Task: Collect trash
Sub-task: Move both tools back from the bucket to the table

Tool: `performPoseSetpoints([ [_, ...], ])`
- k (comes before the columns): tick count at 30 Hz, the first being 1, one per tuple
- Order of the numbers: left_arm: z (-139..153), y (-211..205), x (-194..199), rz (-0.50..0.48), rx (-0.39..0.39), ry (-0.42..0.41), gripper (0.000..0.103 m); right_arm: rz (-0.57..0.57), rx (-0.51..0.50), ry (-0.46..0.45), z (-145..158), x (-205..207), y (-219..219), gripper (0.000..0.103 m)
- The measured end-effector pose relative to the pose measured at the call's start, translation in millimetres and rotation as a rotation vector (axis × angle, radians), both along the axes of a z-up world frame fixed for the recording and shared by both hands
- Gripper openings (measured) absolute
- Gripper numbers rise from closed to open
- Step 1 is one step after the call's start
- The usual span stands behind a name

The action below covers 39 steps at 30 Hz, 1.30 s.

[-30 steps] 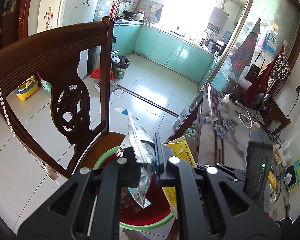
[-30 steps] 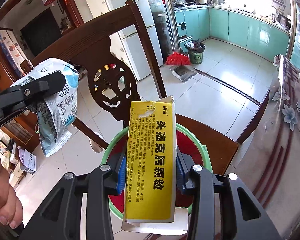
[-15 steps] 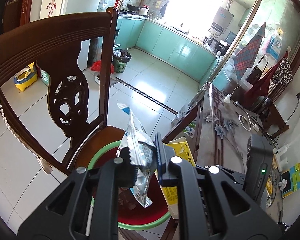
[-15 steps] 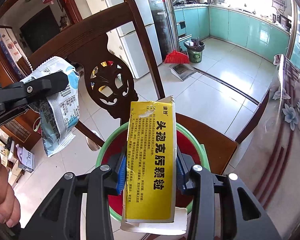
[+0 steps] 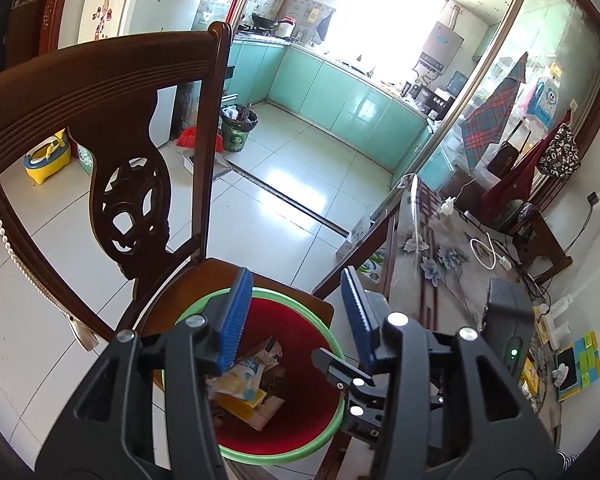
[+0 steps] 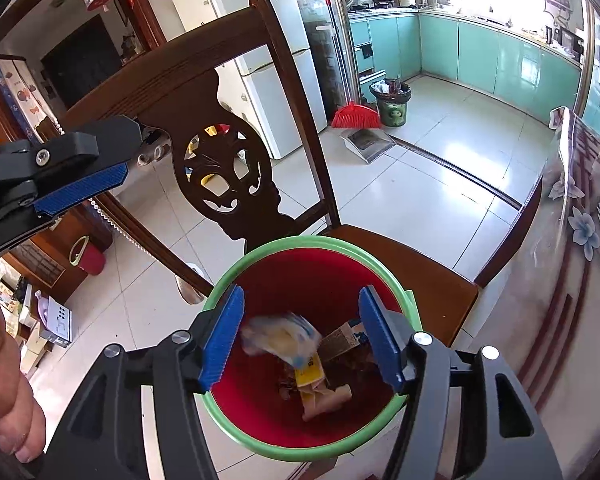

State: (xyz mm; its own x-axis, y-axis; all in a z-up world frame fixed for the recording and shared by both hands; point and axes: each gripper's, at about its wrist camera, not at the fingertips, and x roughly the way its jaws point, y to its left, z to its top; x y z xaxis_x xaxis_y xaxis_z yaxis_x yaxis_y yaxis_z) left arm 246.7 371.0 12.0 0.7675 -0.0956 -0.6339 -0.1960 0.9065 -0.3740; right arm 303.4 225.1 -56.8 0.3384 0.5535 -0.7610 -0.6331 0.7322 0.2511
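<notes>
Both grippers hang over a red bin with a green rim [image 6: 300, 245] that stands on a dark wooden chair [image 6: 428, 276]. The left gripper [image 5: 296, 312] has its jaws opening, with nothing between them. The right gripper [image 6: 300, 336] likewise has its jaws opening and empty. Inside the bin, a snack wrapper [image 6: 280, 334] is motion-blurred, and a yellow box [image 6: 310, 372] lies among scraps too jumbled to identify. The bin's near rim is hidden by the grippers.

One red bucket [image 6: 260, 420] with green rim, on one carved wooden chair [image 6: 204, 92]. Two grippers over it: left gripper [image 5: 296, 316], right gripper [image 6: 300, 336]. One red broom [image 6: 355, 114], one dustpan [image 6: 368, 142], one green waste bin [image 6: 392, 104] on the kitchen floor.
</notes>
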Motion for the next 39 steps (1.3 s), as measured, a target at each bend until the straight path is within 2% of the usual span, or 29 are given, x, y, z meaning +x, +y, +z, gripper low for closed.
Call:
performPoseSetpoints([
  [2,1.9,0.7,-1.5,0.008,-0.001,-0.011,0.057,-0.010,0.007,-0.016,3.1,-1.5,-4.9,0.080],
  [4,4.6,0.9,-3.1,0.016,0.002,-0.022,0.066,-0.015,0.009,-0.024,5.3,-2.8,-9.6,0.083],
  [6,7.9,1.5,-5.9,0.037,0.014,-0.037,0.086,-0.023,0.012,-0.031,6.7,-3.8,-14.4,0.090],
  [8,11.5,1.9,-8.9,0.050,0.020,-0.054,0.091,-0.034,0.013,-0.040,8.6,-4.9,-19.8,0.094],
  [19,23.6,-3.4,-25.1,0.049,0.051,-0.073,0.097,-0.070,0.015,-0.071,28.7,-12.1,-38.4,0.096],
  [27,34.2,-26.8,-42.7,-0.002,0.086,-0.077,0.098,-0.096,0.020,-0.106,54.7,-30.2,-65.2,0.096],
  [39,49.5,-94.9,-60.1,-0.117,0.083,-0.115,0.098,-0.224,0.016,-0.128,76.6,-66.3,-163.3,0.096],
])
